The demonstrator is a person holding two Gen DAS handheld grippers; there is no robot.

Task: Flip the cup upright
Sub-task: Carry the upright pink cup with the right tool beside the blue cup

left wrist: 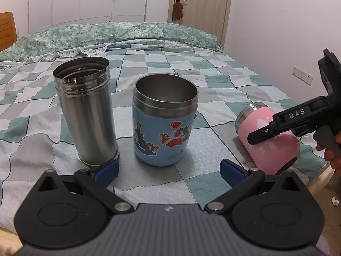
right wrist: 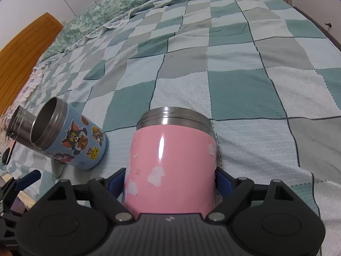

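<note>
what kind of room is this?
A bedroom, most likely: the cups sit on a bed with a checked quilt, a pillow at its far end, and white wardrobe doors and a door behind.

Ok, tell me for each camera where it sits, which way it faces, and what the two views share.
Left wrist: on the open left gripper, low over the bed, facing the steel flask and blue cup; a hand shows at right.
Right wrist: on the right gripper, clamping the tilted pink cup, facing across the quilt.
Shared: all three cups and the other gripper.
</note>
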